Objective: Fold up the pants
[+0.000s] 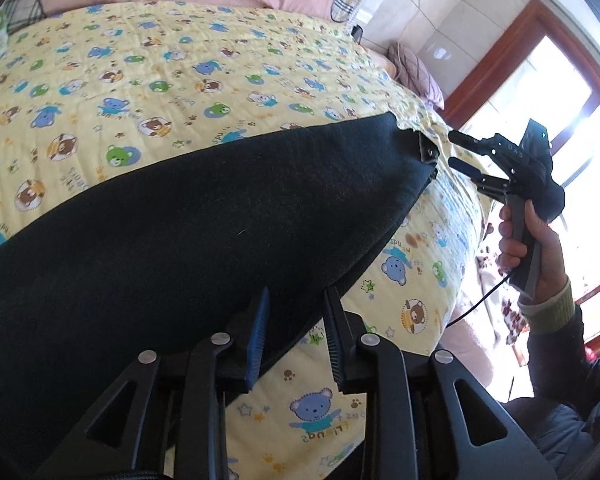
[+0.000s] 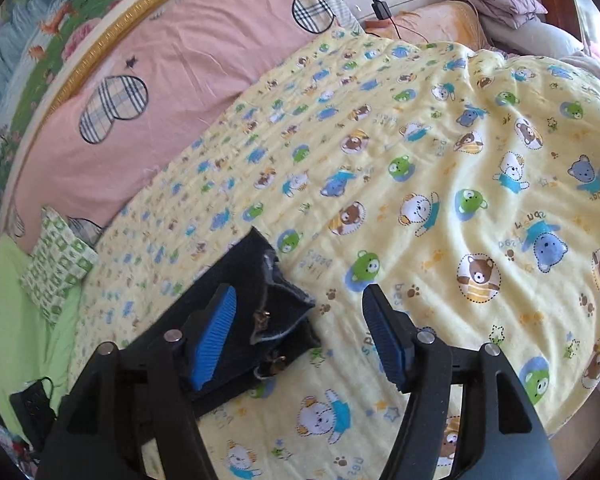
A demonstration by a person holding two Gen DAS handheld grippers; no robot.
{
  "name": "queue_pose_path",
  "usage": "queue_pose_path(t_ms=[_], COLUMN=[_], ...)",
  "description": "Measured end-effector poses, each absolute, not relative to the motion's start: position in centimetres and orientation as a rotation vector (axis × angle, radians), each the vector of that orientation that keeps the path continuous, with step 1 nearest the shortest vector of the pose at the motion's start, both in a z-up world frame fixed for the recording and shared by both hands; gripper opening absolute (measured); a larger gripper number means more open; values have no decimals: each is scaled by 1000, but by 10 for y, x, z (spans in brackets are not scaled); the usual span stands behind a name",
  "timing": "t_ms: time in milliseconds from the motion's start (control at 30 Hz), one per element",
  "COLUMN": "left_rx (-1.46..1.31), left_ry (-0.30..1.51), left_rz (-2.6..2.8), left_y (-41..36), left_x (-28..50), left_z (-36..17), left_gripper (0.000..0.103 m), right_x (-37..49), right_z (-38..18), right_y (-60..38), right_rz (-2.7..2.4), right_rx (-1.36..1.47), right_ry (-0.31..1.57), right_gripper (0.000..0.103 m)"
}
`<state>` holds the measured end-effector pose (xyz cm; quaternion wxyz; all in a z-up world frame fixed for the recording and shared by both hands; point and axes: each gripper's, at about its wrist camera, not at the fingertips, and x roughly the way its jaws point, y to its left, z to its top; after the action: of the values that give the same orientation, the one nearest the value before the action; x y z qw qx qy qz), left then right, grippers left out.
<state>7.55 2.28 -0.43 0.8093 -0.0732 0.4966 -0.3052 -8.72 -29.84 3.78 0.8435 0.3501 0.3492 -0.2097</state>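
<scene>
A bed [image 2: 112,148] is covered by a yellow bear-print blanket [image 2: 440,184]; dark pants [image 1: 188,216] are spread on it.

Black claw [image 2: 296,336], ribbed blue pads [image 2: 214,338]

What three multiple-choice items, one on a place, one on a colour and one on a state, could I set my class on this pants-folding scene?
1. Where do the pants lie?
A. On the yellow bear-print blanket
B. On a wooden floor
C. In a basket

2. What colour are the gripper pads?
A. Red
B. Blue
C. White

3. How is the right gripper set?
A. Shut on the pants
B. Shut on the blanket
C. Open

Answers:
1. A: the dark cloth is spread flat on the printed blanket.
2. B: ribbed blue pads line the fingers in both views.
3. C: its fingers stand wide apart, with nothing clamped between them.
</scene>
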Motion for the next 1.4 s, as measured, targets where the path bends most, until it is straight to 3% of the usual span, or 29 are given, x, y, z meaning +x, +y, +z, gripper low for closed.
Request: queue_pose_path(t_ms=[33,100,1000,1400], left_rx=[-174,-200,-582,-741], left_ry=[1053,1037,858,798], left_rz=[-640,-625,-83,149], left_y=[26,33,232,310], left_x=[72,66,-51,-86], left_z=[-2,2,19,7], left_gripper=[40,43,43,43], right_x=[-88,-84,18,25], right_z=[41,48,43,29], right_y=[-296,-286,-72,26], right_rz=[-431,-387,311,498], right_rx=[737,712,422,144], right_ry=[729,715,854,914], right_gripper=[67,67,67,67])
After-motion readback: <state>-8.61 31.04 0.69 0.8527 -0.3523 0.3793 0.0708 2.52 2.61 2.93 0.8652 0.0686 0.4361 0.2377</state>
